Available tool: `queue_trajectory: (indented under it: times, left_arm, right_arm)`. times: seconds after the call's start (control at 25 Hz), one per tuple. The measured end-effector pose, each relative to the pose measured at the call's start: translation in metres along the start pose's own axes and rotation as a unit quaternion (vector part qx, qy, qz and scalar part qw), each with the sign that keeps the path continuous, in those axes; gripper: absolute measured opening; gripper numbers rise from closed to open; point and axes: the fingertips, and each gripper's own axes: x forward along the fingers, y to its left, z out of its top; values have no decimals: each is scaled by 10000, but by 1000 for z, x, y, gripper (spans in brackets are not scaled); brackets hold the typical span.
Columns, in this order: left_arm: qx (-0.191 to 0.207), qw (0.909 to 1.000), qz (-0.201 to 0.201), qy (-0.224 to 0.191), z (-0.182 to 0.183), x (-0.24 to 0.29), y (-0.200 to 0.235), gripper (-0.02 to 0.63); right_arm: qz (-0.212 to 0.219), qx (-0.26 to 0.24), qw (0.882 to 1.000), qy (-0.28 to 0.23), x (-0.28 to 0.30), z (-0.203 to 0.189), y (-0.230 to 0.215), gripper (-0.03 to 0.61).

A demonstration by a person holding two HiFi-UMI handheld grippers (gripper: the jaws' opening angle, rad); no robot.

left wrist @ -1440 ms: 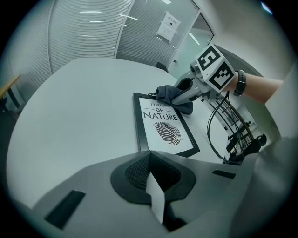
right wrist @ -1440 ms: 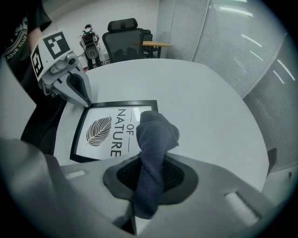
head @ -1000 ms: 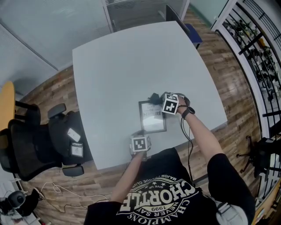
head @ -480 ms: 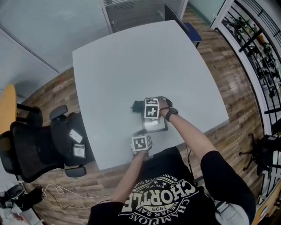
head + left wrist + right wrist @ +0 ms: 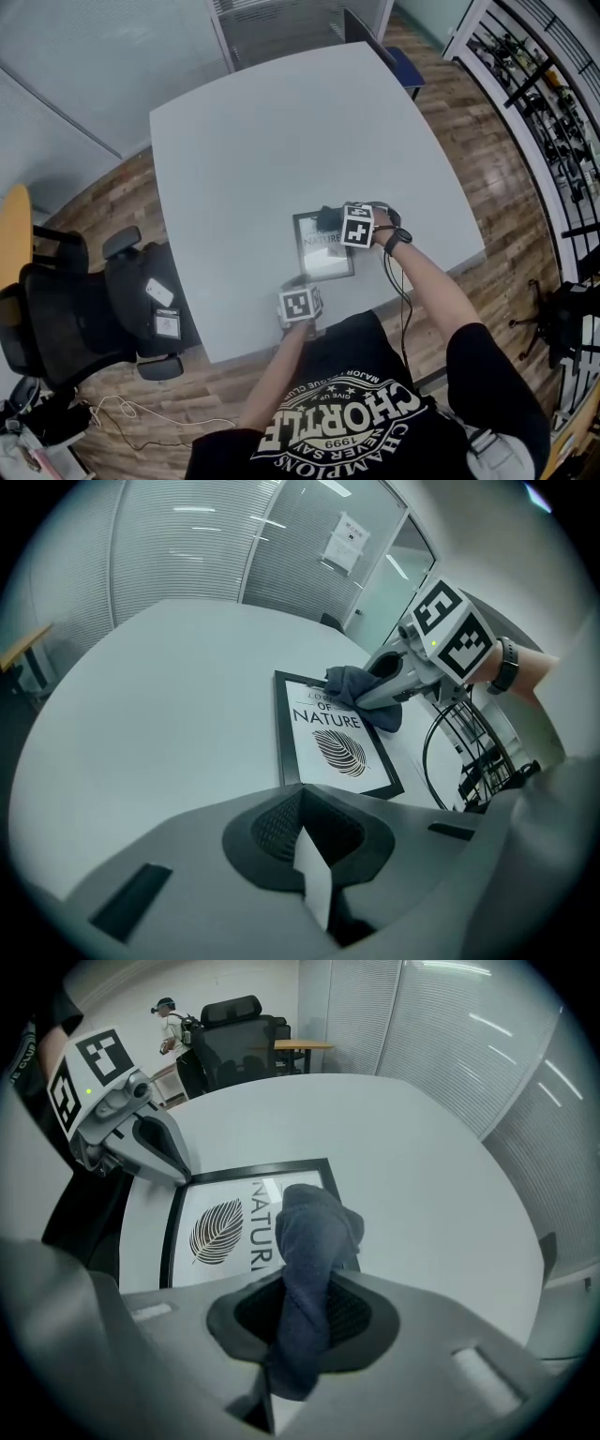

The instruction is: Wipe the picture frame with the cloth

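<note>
Right gripper (image 5: 332, 219) has shifted from the left part of the picture frame (image 5: 324, 257) to its far right corner, carrying the cloth (image 5: 325, 217) with it. Item count: one frame, one cloth, two grippers. The frame lies flat on the white table (image 5: 244, 141), near the person's edge. Right gripper jaws are clamped on the dark blue cloth, which touches the frame. Left gripper (image 5: 298, 283) has its jaws closed together, tip at the frame's near edge. One black office chair (image 5: 66, 309) stands left of the table.
</note>
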Motion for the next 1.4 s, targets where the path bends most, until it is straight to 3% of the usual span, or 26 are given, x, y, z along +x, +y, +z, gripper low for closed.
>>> queue_trajectory:
  times: [0.28, 0.48, 0.8, 1.0, 1.4]
  left_arm:
    - [14, 10000, -35, -18, 1, -1, -1, 0]
    - [40, 10000, -32, -43, 1, -1, -3, 0]
    - [205, 9998, 31, -12, 0, 0, -4, 0]
    - [167, 9998, 26, -59, 1, 0, -3, 0]
    - [185, 9998, 47, -84, 0, 0, -1, 0]
  right_arm:
    - [-39, 540, 9983, -231, -7, 0, -1, 72]
    - [147, 213, 9969, -741, -9, 60, 13, 72]
    - [437, -329, 9949, -843, 15, 116, 38, 73]
    - [456, -259, 9961, -712, 21, 100, 39, 74]
    - [129, 98, 9995, -265, 1, 12, 23, 74]
